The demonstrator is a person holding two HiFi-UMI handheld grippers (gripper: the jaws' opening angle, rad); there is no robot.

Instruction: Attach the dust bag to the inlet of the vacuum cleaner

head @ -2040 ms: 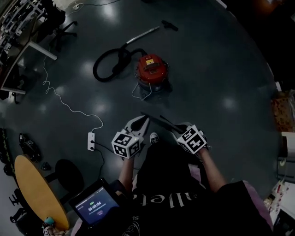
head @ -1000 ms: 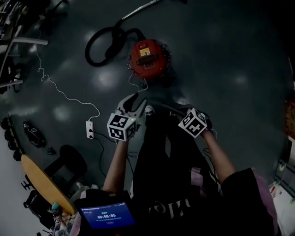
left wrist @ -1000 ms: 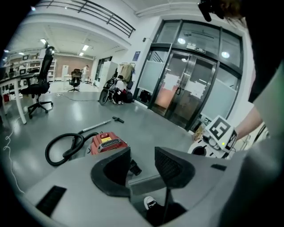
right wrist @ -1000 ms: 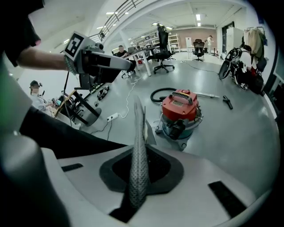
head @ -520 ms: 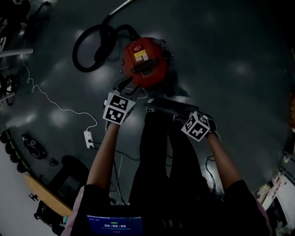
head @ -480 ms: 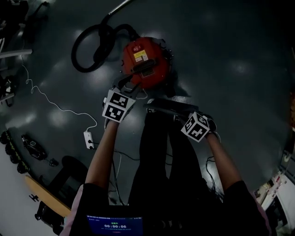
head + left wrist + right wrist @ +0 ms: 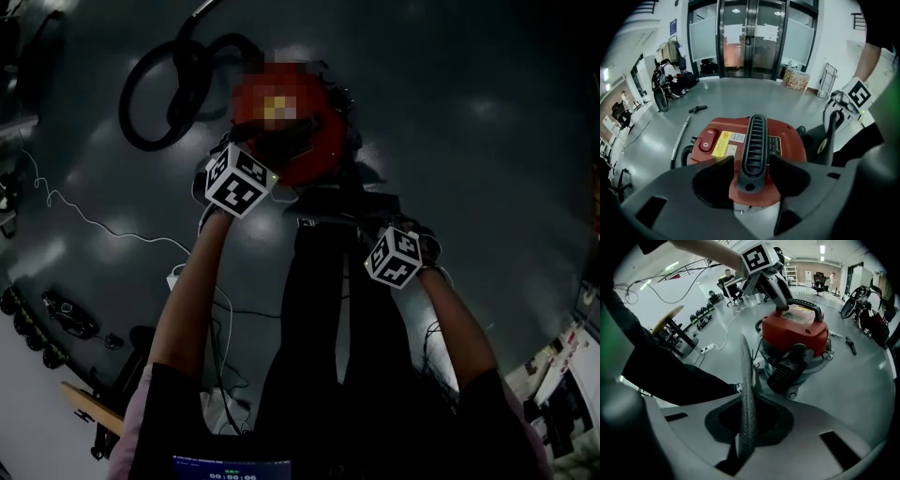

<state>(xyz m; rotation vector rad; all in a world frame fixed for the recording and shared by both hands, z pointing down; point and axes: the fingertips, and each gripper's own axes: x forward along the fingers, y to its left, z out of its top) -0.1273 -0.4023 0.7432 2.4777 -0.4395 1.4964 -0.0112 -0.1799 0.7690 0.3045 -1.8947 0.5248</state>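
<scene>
The red vacuum cleaner (image 7: 305, 161) stands on the grey floor, its lid topped by a black ribbed handle (image 7: 752, 145). My left gripper (image 7: 270, 148) is down over that lid. In the left gripper view its jaws (image 7: 751, 165) straddle the handle's near end; they have just been opening and stand open with the handle between them. My right gripper (image 7: 371, 223) is shut on the dust bag (image 7: 342, 208), a thin dark flat piece seen edge-on (image 7: 746, 390) in the right gripper view. The bag hangs in front of the vacuum's body (image 7: 794, 329), apart from it.
A black hose (image 7: 159, 94) coils on the floor left of the vacuum, and a metal wand (image 7: 679, 140) lies beyond it. A white cord (image 7: 94, 220) runs to a power strip at the left. The person's dark trouser legs (image 7: 319, 309) stand right behind the vacuum.
Both grippers have come down towards the vacuum. The left one travelled from beside the legs onto the lid's handle. The right one followed lower with the dust bag still in it.
</scene>
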